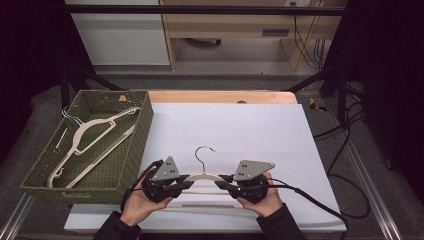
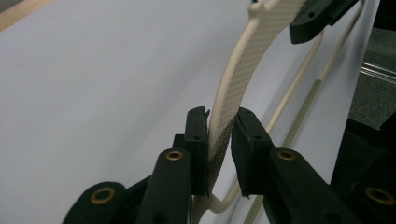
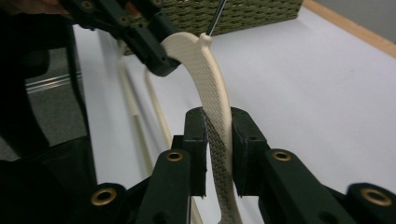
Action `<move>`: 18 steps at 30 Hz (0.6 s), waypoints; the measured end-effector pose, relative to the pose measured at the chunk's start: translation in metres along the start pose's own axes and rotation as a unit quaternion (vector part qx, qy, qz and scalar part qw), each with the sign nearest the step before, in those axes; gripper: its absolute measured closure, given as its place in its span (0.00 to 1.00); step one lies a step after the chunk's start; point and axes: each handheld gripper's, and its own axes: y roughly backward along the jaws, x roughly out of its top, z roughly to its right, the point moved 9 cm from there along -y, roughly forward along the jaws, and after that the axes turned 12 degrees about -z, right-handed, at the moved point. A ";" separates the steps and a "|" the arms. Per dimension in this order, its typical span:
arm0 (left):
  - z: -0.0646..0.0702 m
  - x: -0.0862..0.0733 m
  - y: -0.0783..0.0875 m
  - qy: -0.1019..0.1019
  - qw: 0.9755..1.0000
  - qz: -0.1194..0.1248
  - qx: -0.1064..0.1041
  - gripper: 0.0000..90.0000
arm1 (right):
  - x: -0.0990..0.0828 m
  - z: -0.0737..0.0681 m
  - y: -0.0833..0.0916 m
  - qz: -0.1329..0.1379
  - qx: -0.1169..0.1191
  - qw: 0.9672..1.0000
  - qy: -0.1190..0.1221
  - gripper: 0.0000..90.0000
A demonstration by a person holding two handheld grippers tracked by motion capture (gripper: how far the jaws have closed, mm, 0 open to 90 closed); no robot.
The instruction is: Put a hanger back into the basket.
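A cream hanger (image 1: 205, 176) with a metal hook (image 1: 202, 150) is held just above the white sheet (image 1: 240, 125) near the table's front edge. My left gripper (image 1: 187, 182) grips its left shoulder and my right gripper (image 1: 224, 182) its right shoulder. In the left gripper view the textured hanger arm (image 2: 233, 84) runs up between the pads of the left gripper (image 2: 219, 140), which press on it. In the right gripper view the right gripper (image 3: 218, 144) is shut on the hanger arm (image 3: 212, 88) the same way, with the left gripper's jaws on the far shoulder.
A green woven basket (image 1: 145, 125) stands at the left and holds more cream hangers (image 1: 95, 135). Cables (image 1: 320, 200) trail off to the right over the grey mat. The wooden table edge (image 1: 220, 96) lies beyond the sheet.
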 end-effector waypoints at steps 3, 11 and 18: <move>0.004 0.000 0.000 0.005 1.000 -0.001 -0.005 0.88 | 0.000 0.003 0.001 0.001 -0.015 1.000 0.002 0.83; 0.015 0.002 0.003 0.009 1.000 0.003 -0.027 0.92 | 0.000 0.008 0.000 0.005 -0.037 0.999 0.001 0.74; 0.031 0.006 0.008 0.006 0.999 0.013 -0.051 0.96 | 0.000 0.011 0.000 0.013 -0.053 0.999 0.004 0.64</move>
